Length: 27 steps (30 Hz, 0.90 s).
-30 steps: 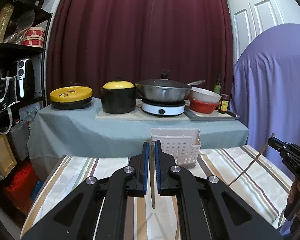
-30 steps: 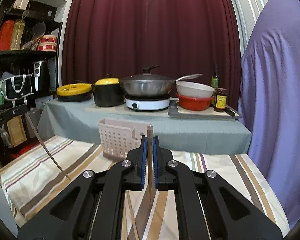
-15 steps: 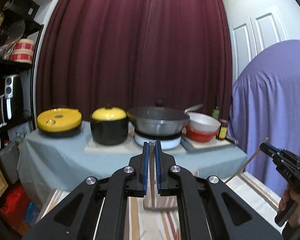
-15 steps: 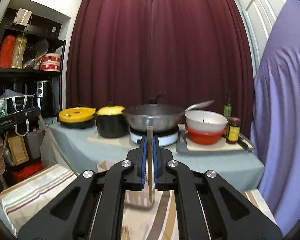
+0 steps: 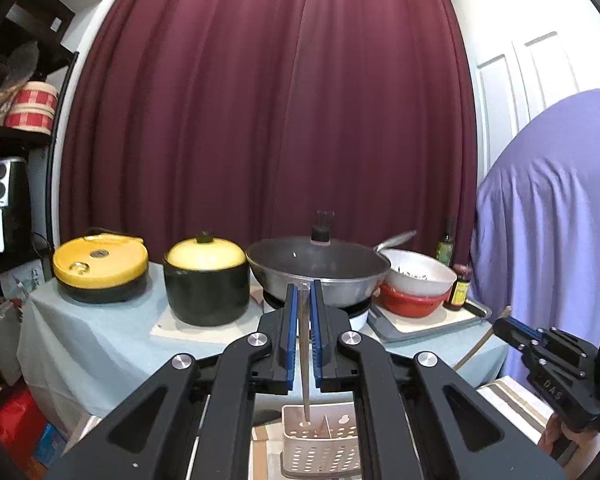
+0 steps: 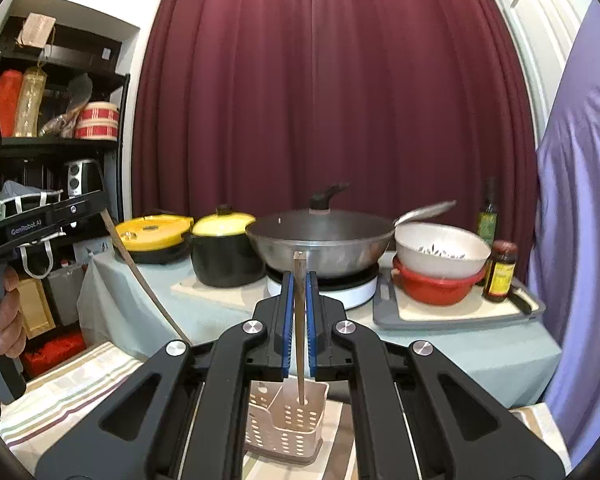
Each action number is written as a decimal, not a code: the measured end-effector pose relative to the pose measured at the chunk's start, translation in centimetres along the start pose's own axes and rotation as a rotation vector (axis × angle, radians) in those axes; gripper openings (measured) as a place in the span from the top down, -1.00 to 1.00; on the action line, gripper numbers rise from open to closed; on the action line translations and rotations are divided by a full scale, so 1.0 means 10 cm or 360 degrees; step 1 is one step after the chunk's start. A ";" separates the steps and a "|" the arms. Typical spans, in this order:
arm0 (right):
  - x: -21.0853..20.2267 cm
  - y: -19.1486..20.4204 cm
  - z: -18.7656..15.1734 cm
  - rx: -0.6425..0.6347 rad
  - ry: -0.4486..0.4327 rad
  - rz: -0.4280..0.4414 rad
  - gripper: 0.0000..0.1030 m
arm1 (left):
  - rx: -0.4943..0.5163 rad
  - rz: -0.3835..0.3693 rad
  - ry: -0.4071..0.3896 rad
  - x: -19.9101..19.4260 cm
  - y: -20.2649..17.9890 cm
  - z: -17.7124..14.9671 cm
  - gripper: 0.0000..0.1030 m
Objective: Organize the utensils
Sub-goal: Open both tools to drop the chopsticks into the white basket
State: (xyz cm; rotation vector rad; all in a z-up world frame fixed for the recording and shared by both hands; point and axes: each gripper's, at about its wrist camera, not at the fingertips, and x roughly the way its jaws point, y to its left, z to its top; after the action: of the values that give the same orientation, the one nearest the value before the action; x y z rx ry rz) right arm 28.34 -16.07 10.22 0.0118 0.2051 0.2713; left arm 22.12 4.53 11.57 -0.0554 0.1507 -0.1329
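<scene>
While both tongs were nearly closed, each pinched one chopstick between its blue pads: the left tongs (image 5: 303, 334) held a chopstick (image 5: 305, 376) hanging almost straight down, and the right tongs (image 6: 297, 320) held a darker chopstick (image 6: 299, 344) the same way. Each tip hung over the white perforated holder (image 5: 320, 450) on the striped tablecloth (image 6: 72, 394). From the left camera the tip pointed at the holder's left compartment; from the right camera the other tip pointed at a compartment just right of the divider (image 6: 278, 400).

To do the drop well, I judged each stick should be kept upright, lowered until its tip was clearly below the rim, and only then released, one side at a time so the two tongs did not knock together. A thin stick let go from high up would likely bounce off the rim or tip the light holder.

Whether either tip was already inside the holder or only above it could not be told, since both cameras looked down the sticks. The tongs' own black arms covered the sides of the holder and much of the cloth. Any other utensils lying on the table were out of sight. Behind, the pots (image 5: 206, 284), wok (image 6: 320, 240) and bowls (image 6: 440, 256) sat well apart on the counter (image 5: 84, 340).
</scene>
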 end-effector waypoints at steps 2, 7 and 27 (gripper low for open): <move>0.14 0.01 -0.10 0.0014 0.0055 0.0007 0.88 | 0.0011 0.0004 0.0045 0.12 -0.01 -0.09 0.87; 0.38 0.03 -0.34 0.0034 0.0156 0.0010 0.88 | -0.0013 -0.0006 0.0167 0.35 0.00 -0.34 0.87; -0.05 0.11 -0.60 -0.0022 0.0187 -0.0102 -0.09 | 0.0041 -0.0009 0.0246 0.09 -0.05 -0.75 -0.05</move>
State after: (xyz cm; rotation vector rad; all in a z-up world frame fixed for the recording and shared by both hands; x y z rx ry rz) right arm 26.39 -15.26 4.46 -0.0247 0.3195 0.2093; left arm 21.76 3.53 4.07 -0.0195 0.3033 -0.1445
